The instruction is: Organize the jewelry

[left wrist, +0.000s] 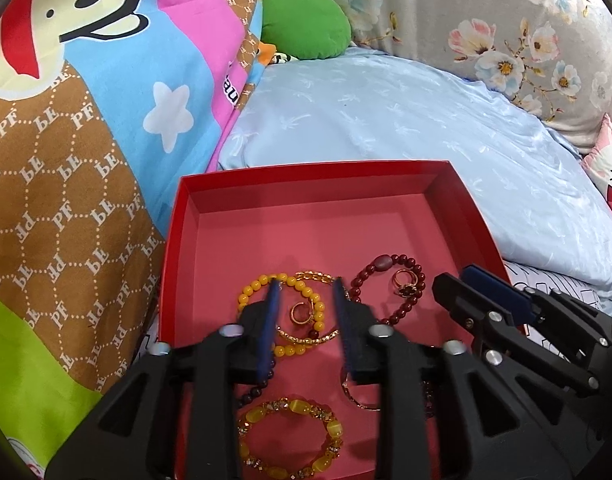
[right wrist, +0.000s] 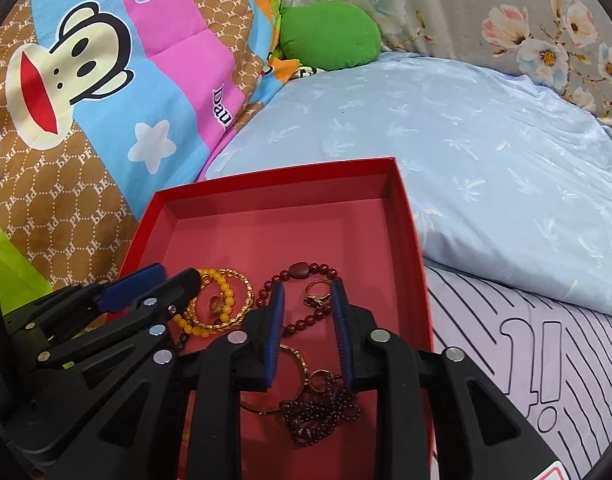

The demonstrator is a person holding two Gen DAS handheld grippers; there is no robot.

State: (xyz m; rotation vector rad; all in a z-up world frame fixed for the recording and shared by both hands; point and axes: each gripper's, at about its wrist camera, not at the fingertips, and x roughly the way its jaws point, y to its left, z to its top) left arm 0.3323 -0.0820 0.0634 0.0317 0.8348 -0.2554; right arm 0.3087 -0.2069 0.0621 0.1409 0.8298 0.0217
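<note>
Jewelry lies heaped toward the near edge of a red box point(left wrist: 182, 208) on a bed: a yellow bead bracelet point(left wrist: 302, 292), a dark red bead bracelet point(right wrist: 306, 270), gold rings point(left wrist: 405, 282) and a gold chain point(right wrist: 242, 304). The left gripper point(left wrist: 306, 286) hangs over the yellow beads, jaws spread and empty; the right gripper point(right wrist: 307, 290), likewise parted, hovers above the red beads. A pale blue pillow point(right wrist: 465, 160) touches the box's far edge.
</note>
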